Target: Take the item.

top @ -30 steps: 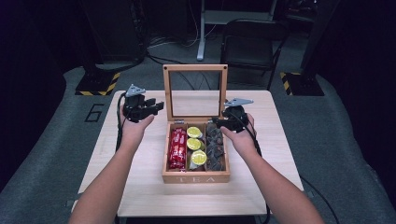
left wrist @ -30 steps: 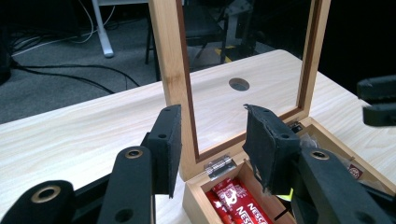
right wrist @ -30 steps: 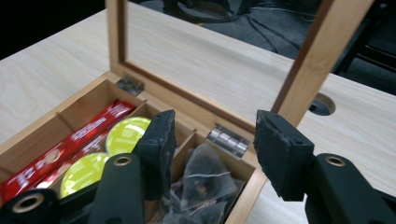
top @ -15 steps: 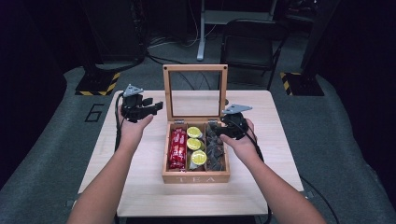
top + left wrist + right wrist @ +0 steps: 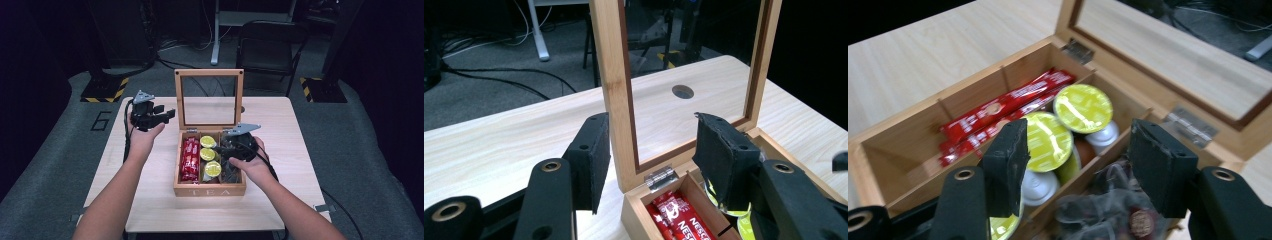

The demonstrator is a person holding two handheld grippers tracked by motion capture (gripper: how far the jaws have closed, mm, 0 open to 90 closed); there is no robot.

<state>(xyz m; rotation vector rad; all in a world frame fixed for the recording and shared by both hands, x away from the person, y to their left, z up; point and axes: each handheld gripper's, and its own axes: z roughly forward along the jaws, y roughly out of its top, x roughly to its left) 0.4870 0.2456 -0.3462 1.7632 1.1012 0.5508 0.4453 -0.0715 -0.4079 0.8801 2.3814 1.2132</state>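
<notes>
Jaws of my right gripper (image 5: 1075, 160) have just been opening, nothing between them, and hang over the right compartment of the tea box (image 5: 210, 190). Dark tea bags (image 5: 1108, 210) lie directly below, the yellow-lidded pods (image 5: 1083, 107) just to their left in a row running toward the hinge. My left gripper (image 5: 162, 115), open and empty, waits beside the upright lid (image 5: 209, 73), farther off. The right gripper view shows the bags; the high view hides them under my hand.
</notes>
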